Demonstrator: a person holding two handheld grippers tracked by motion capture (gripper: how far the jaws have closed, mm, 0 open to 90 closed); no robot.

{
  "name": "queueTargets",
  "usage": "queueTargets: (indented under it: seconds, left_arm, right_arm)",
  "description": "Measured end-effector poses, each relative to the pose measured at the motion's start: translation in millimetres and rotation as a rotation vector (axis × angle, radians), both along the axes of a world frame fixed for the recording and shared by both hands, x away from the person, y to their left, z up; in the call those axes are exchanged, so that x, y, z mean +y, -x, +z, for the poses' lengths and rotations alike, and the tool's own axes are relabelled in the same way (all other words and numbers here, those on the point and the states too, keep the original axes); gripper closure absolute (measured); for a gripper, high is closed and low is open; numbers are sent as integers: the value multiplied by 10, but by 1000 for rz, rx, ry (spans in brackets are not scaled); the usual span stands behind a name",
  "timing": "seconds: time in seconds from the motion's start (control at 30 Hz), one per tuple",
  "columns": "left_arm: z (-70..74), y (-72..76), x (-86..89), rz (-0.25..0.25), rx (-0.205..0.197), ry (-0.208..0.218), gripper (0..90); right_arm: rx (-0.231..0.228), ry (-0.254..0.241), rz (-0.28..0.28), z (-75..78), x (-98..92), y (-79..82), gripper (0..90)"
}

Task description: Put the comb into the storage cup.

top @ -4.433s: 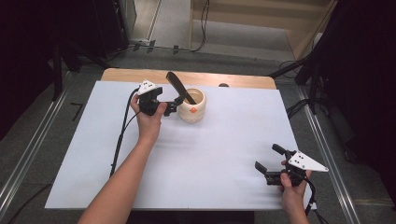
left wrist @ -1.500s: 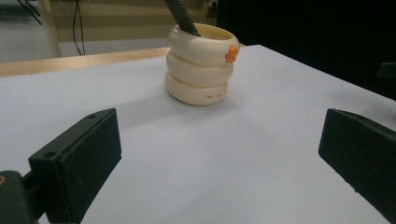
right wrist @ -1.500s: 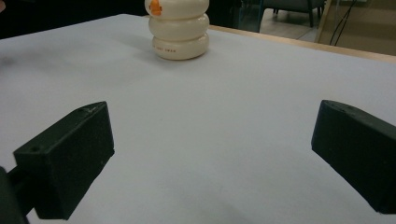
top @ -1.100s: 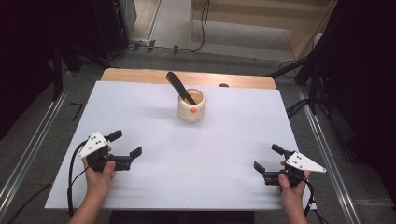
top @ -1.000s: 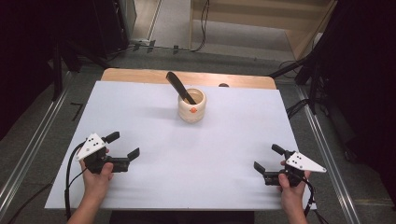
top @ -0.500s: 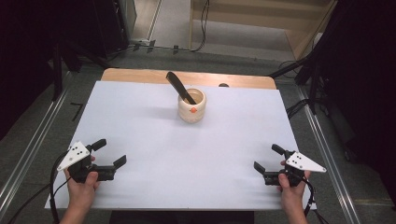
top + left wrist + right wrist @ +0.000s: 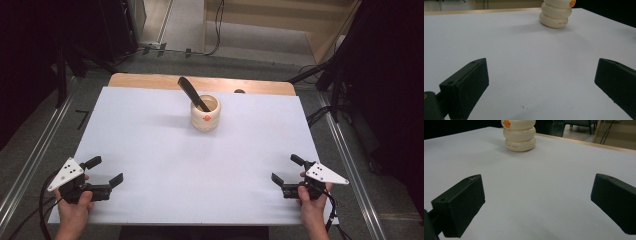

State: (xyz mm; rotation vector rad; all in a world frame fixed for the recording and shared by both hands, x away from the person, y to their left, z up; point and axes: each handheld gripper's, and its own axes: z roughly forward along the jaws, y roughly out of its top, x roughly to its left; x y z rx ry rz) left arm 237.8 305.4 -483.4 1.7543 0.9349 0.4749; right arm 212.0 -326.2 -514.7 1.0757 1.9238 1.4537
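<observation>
High view: spatula [image 7: 191, 94] (black) in cup [image 7: 205, 113]

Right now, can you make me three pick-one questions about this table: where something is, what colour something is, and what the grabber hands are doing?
1. Where does the cup stand?
A. far middle of the table
B. near left corner
C. between one gripper's jaws

2. What colour is the utensil in the cup?
A. white
B. black
C. red

3. How are the left gripper and right gripper?
A. both shut
B. one holds the cup
C. both open

Answers: 1 A, the cup sits far from both hands. 2 B, its handle is dark. 3 C, both gripper views show the jaws wide apart over bare table.
</observation>
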Motion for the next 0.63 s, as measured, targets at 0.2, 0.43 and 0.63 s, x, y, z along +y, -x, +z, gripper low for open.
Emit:
queueTargets:
  seconds: [0.2,0.43,0.63]
  left_arm:
    - [12,33,141,36,-21,-2,0]
    - [-39,24,156,36,0,-2,0]
    - [-43,7,178,47,17,15,0]
  right_arm:
    - [1,0,-2,-1,0,-1,0]
    - [1,2,-3,0,7,-11,0]
    - [5,0,-5,3,7,-4,0]
